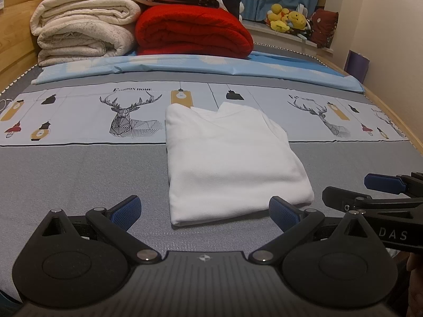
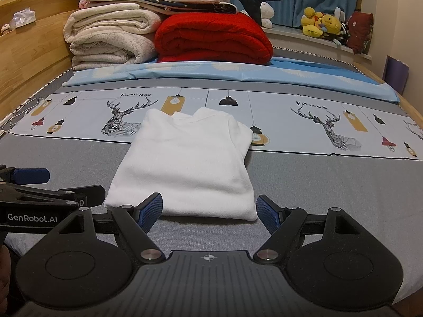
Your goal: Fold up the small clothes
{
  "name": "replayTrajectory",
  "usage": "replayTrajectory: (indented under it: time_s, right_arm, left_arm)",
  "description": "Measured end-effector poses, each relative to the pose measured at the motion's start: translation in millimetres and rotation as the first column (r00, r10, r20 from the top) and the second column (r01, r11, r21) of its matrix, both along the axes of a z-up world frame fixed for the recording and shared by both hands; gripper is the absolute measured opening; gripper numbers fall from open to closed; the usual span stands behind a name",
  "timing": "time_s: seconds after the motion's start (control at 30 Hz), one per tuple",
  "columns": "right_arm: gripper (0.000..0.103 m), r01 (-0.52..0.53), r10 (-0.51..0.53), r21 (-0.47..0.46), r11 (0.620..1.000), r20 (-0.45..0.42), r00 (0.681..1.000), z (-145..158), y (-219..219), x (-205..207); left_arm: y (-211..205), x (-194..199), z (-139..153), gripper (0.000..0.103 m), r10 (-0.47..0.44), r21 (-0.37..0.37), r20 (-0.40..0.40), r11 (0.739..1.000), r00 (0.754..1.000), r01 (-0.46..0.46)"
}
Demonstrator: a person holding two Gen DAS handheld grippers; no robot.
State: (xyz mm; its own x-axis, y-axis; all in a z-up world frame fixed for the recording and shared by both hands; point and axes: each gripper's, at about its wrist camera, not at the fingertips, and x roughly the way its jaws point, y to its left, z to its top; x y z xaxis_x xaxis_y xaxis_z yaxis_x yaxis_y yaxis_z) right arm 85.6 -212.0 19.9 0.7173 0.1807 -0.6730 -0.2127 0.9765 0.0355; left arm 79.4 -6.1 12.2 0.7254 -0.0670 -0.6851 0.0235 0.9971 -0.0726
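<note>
At frame centre the white garment (image 1: 232, 155) lies folded narrow; your left gripper (image 1: 205, 212) and right gripper (image 2: 208, 211) hover spread, empty. Next: pinch near hem, fold away.

Warm, dim indoor light, fairly even, source not visible. White folded shirt (image 1: 232, 158) is near blown out, fabric detail lost. Soft shadow only under its near edge. Strong fisheye in both views: bed edges bow, corners vignette to black. Slight softness overall; plush toys (image 2: 321, 25) at the back are mushy. No glare.
</note>
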Motion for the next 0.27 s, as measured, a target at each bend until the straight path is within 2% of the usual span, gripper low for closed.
replayTrajectory:
  time_s: [0.27]
  right_arm:
    - [0.079,0.002,-0.002,0.002,1.0,-0.002,1.0,-1.2,-0.7,0.2]
  left_arm:
    - [-1.6,-0.5,-2.2,0.103,-0.007,0.001,0.0,1.0,1.0,0.007]
